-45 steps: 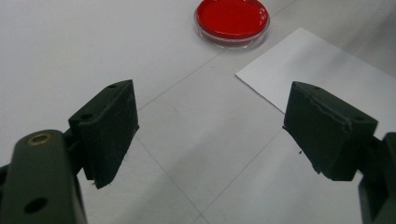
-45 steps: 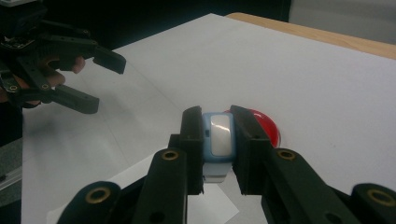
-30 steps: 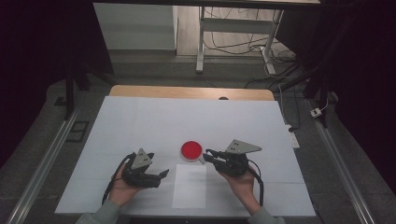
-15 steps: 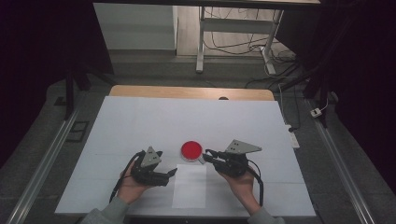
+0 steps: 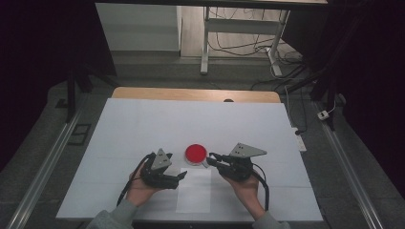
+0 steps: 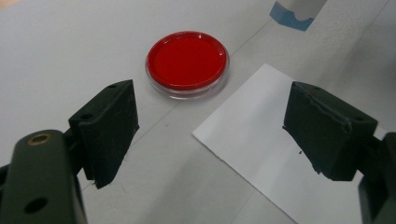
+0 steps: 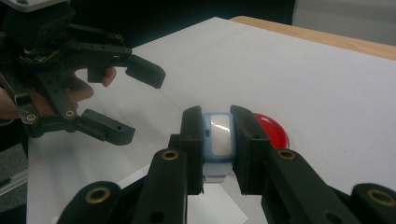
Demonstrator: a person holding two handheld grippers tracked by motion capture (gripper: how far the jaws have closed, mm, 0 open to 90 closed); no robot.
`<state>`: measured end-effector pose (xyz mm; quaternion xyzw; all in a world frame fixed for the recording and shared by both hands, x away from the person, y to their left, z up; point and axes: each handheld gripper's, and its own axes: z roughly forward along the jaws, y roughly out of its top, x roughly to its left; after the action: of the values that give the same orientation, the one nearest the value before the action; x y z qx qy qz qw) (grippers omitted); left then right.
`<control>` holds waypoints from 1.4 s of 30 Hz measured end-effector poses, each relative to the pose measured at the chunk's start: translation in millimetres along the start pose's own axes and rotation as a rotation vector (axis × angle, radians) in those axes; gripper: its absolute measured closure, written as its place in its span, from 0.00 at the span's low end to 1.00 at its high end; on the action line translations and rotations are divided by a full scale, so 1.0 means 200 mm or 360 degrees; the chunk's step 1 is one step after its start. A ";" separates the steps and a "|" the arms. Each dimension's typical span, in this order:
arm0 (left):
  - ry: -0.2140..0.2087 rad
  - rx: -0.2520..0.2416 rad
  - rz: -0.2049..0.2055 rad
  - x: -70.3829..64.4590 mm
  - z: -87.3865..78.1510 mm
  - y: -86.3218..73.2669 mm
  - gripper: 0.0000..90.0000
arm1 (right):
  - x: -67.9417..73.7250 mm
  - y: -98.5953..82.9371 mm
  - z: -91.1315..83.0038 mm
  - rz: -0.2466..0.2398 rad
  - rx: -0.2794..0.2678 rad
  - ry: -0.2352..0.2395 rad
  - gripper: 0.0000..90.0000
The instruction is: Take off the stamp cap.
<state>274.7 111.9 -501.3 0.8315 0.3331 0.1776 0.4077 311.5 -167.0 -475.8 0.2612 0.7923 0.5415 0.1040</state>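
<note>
A round red dish with a clear rim sits on the white table top, just past the far edge of a white paper sheet. My left gripper hovers over the sheet's left edge, its jaws wide open and empty. In the left gripper view the dish lies ahead between the jaws, with the paper's corner under the right one. My right gripper is shut on a small light-blue and white object, right of the dish. The high view has this gripper beside the dish.
The white board covers the table, with a wooden strip along its far edge. Beyond stand table legs and cables on the floor. Metal rails run along both sides.
My left gripper has shifted right, toward the paper and the dish. The right gripper has stayed in place, still shut on the blue object.
</note>
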 end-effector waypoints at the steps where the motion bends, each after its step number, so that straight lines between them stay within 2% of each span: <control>1: 0.0002 0.0001 0.0005 0.00 0.00 0.00 0.20 | 0.00 0.00 0.00 -0.0002 0.0000 0.0001 0.83; 18: -0.0016 -0.0004 0.0044 -0.05 0.06 0.05 0.21 | 0.00 0.00 0.01 0.0007 -0.0012 0.0004 0.83; 29: -0.0031 0.0001 0.0092 -0.10 0.11 0.08 0.21 | 0.01 0.00 0.01 0.0015 -0.0023 0.0000 0.83; 42: -0.0023 -0.0007 0.0116 -0.14 0.16 0.12 0.23 | 0.01 0.01 0.03 0.0025 -0.0035 0.0005 0.83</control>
<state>282.1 64.2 -502.8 0.8434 0.2993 0.1871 0.4051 312.5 -160.9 -476.6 0.2656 0.7844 0.5513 0.1013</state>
